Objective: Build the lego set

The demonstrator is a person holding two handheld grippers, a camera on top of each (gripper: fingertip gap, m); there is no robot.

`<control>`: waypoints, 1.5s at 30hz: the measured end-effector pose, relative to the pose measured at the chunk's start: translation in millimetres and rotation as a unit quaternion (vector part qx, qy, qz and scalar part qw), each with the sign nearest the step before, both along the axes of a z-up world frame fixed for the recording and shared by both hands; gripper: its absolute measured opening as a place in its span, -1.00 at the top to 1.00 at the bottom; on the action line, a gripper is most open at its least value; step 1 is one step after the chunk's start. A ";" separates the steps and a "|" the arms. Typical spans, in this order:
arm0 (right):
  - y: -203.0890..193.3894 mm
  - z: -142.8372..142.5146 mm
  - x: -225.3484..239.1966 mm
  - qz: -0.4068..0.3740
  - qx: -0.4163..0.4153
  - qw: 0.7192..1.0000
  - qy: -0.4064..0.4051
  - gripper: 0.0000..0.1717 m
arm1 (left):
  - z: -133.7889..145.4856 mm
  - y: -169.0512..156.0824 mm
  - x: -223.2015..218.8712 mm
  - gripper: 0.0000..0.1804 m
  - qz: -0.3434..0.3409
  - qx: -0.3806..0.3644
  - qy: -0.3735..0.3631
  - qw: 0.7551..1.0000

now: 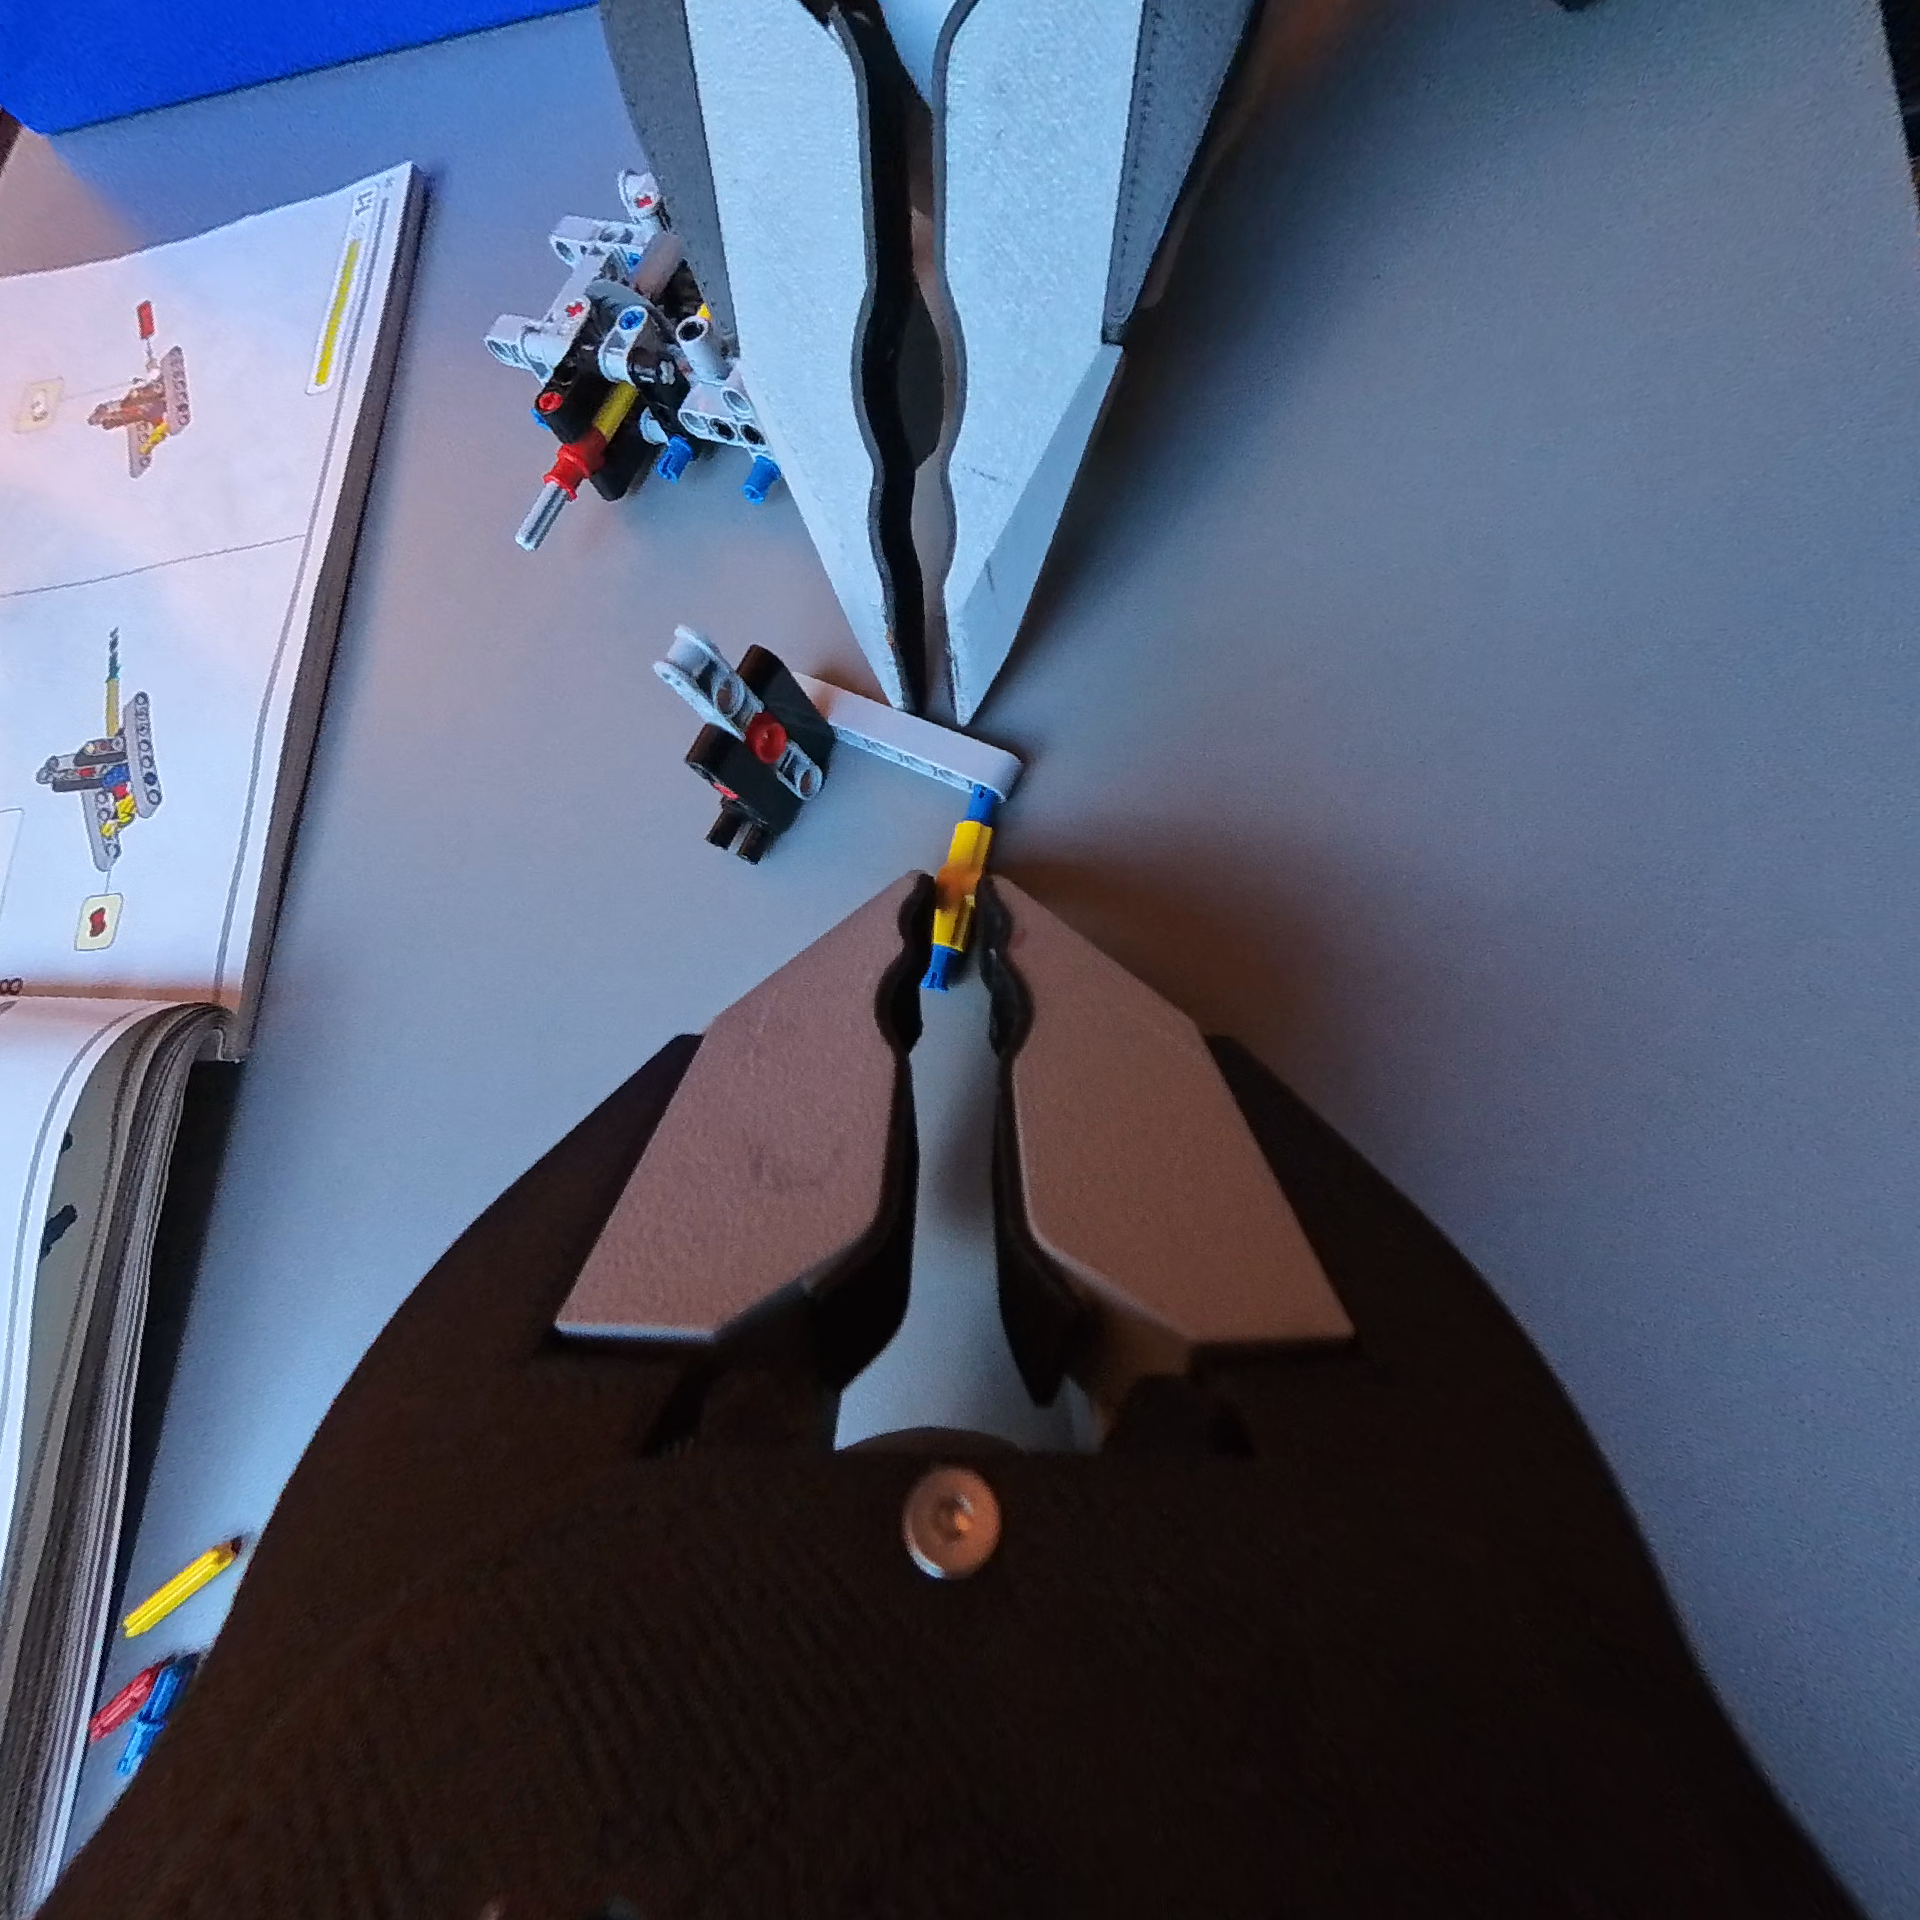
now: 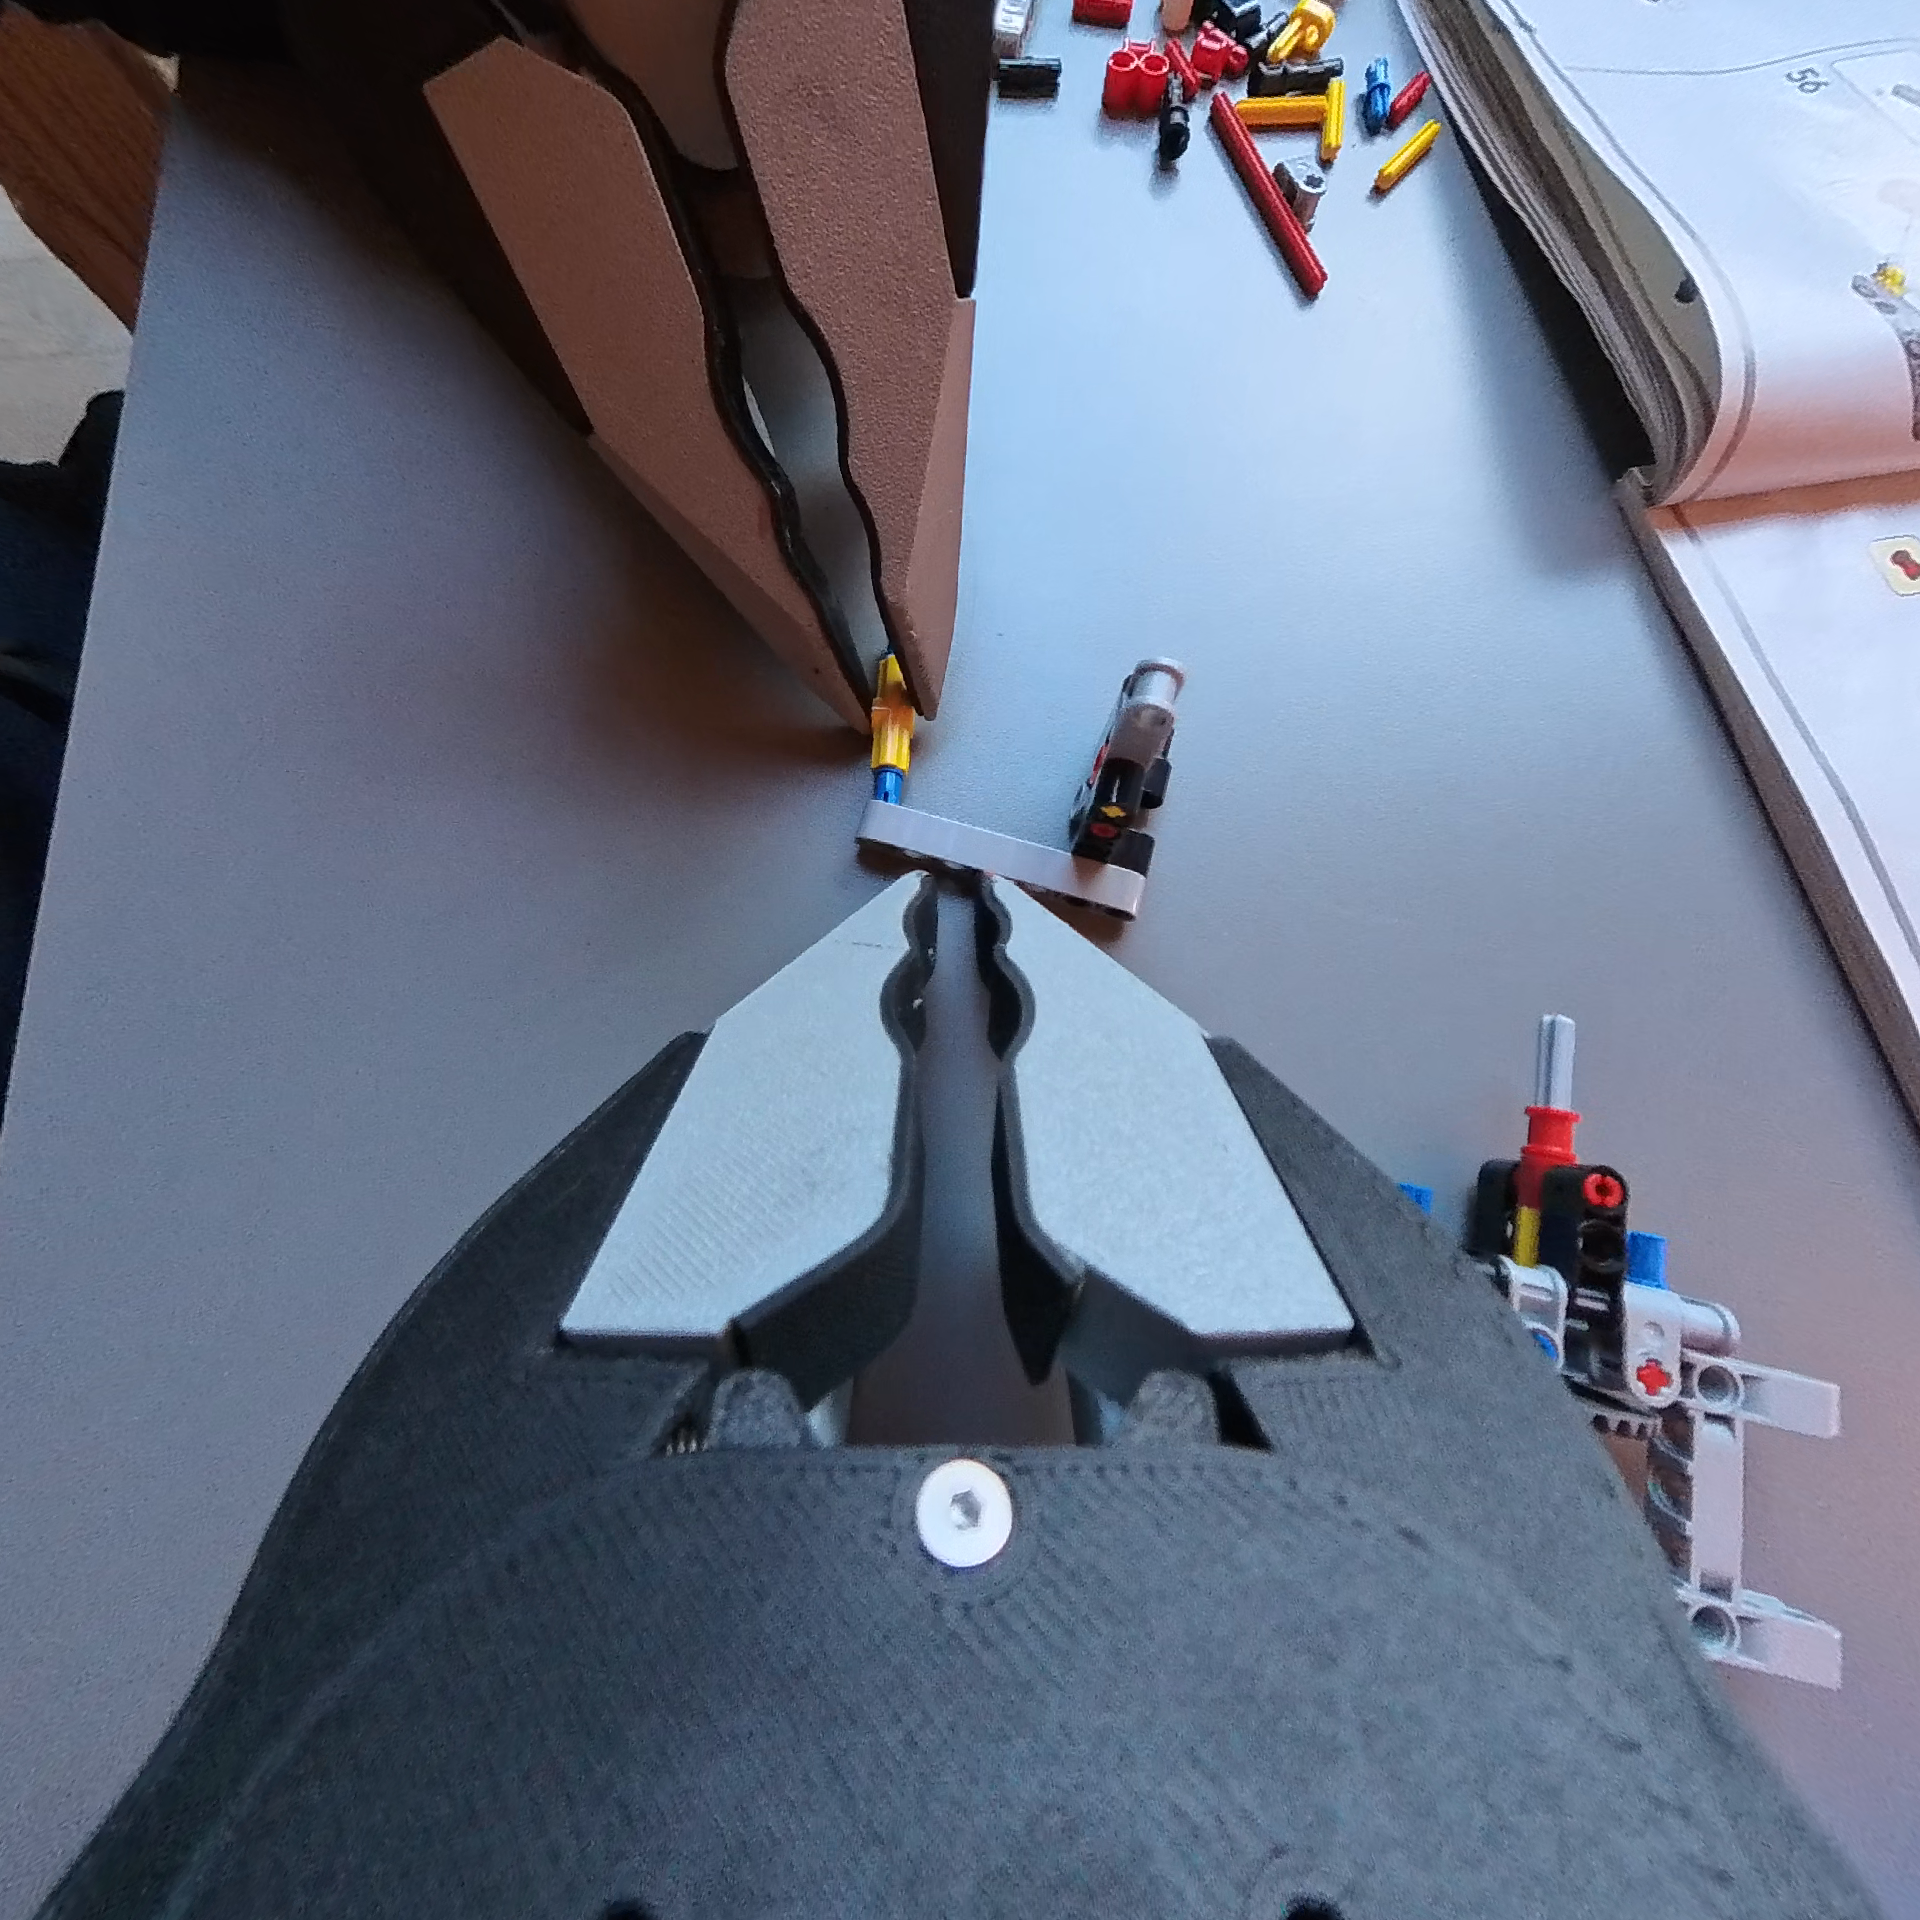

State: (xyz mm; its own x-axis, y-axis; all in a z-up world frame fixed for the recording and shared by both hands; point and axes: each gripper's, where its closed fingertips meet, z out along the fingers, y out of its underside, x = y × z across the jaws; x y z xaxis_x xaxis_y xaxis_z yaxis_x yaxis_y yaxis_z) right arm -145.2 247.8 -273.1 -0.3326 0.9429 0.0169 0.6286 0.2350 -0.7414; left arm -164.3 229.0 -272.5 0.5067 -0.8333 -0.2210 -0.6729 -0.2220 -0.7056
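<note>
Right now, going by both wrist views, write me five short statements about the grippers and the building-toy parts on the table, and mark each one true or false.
1. The left gripper grips a yellow connector with blue pins. True.
2. That connector plugs into the end of a grey beam. True.
3. The right gripper holds a red axle. False: its fingertips sit at the grey beam's edge; the long red axle lies among loose parts far off.
4. An open instruction booklet lies on the table. True.
5. The larger grey-and-black assembly is joined to the beam. False: it sits apart.
</note>
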 end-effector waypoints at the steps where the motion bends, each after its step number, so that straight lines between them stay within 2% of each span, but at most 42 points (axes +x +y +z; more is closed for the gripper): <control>1: 0.5 0.1 -0.1 -0.001 0.000 1.000 0.000 0.95 | -0.1 0.0 0.0 0.95 0.000 0.000 0.000 1.000; 20: 6.0 -0.3 1.8 -0.007 0.006 1.000 0.001 0.95 | -0.2 2.5 -4.2 0.95 0.009 -0.002 -0.001 1.000; 25: 12.6 1.3 1.8 -0.021 0.006 1.000 0.006 0.87 | -0.3 4.6 -11.9 0.95 0.018 -0.012 -0.008 1.000; 45: 30.1 19.5 -0.9 -0.069 0.019 0.996 0.051 0.87 | -0.4 6.0 -10.2 0.95 0.012 -0.016 -0.012 1.000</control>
